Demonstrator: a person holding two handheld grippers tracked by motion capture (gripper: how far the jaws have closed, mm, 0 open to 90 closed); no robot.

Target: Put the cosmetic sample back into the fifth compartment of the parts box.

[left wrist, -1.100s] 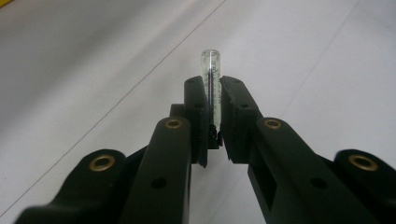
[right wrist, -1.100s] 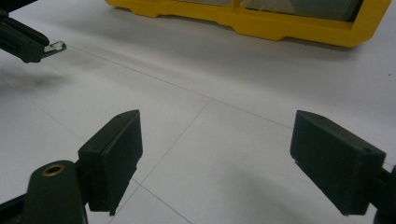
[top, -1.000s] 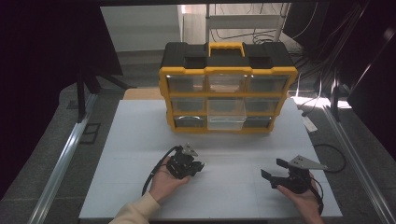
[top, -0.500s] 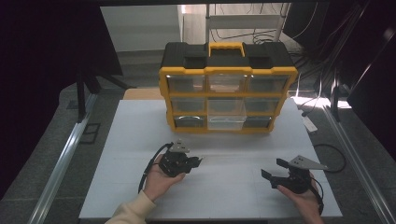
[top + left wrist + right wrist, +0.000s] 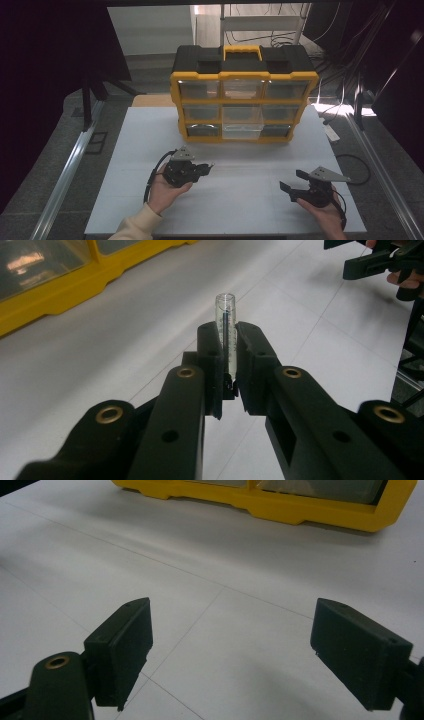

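The left gripper (image 5: 228, 362) is clamped on a small clear vial (image 5: 225, 325), its pads (image 5: 210, 357) pressing the lower half of the glass so that the open mouth stands out past the tips; the vial is off the surface (image 5: 240, 200), carried in the air, with a dark line of markings running down its side. In the high view this gripper (image 5: 209, 166) points to the right and a little toward the yellow organiser (image 5: 243, 100), and is well short of it; the likely step is to carry the vial toward one of the clear drawers (image 5: 242, 131), though which one I cannot tell.

To do it well: keep the squeeze even and no harder than now, since thin glass between hard pads may crack or shoot out forward; hold the vial's axis steady, because a tilt could slide it through the grip; move slowly and level, watching the protruding mouth, which will meet the organiser's front before the gripper does.

The right gripper (image 5: 232, 645) stands wide and empty, low over the bare surface at the right, near the front edge (image 5: 295, 187); it is free to pull a drawer out or steady the organiser, and should do so before the vial arrives, so the left hand need not wait in mid-air.
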